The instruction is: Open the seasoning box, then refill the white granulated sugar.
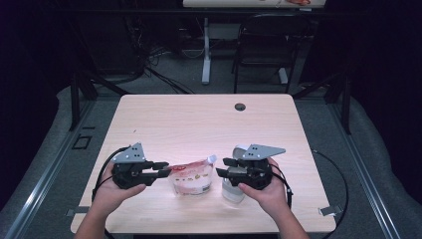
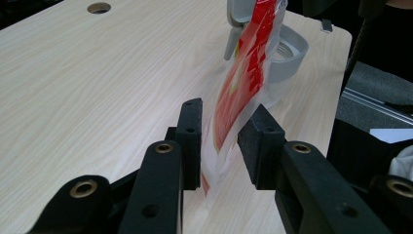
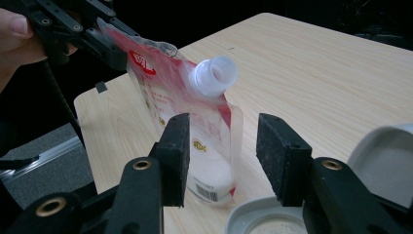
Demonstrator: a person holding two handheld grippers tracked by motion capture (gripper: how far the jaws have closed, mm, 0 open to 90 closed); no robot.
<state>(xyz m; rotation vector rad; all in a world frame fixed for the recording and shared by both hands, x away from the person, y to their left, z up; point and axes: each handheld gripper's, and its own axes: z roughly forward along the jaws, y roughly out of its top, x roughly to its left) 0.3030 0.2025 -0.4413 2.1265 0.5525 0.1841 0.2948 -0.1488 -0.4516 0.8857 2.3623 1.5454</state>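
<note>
While the left gripper [image 1: 164, 170] pinches the pouch [image 1: 191, 178] by its top corner, the pouch stands on the table [image 1: 199, 119]. Beside it, the right gripper [image 1: 225, 167] has its jaws spread (nothing between them), over a grey-lidded jar [image 1: 233, 190].

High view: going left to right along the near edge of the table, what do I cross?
Left gripper → red-and-clear spouted refill pouch → right gripper → grey-lidded container under the right hand.

Both hands come in low, tools pointing at each other: the left tool [image 1: 161, 170] half closed, the right tool [image 1: 225, 167] spread wide.
</note>
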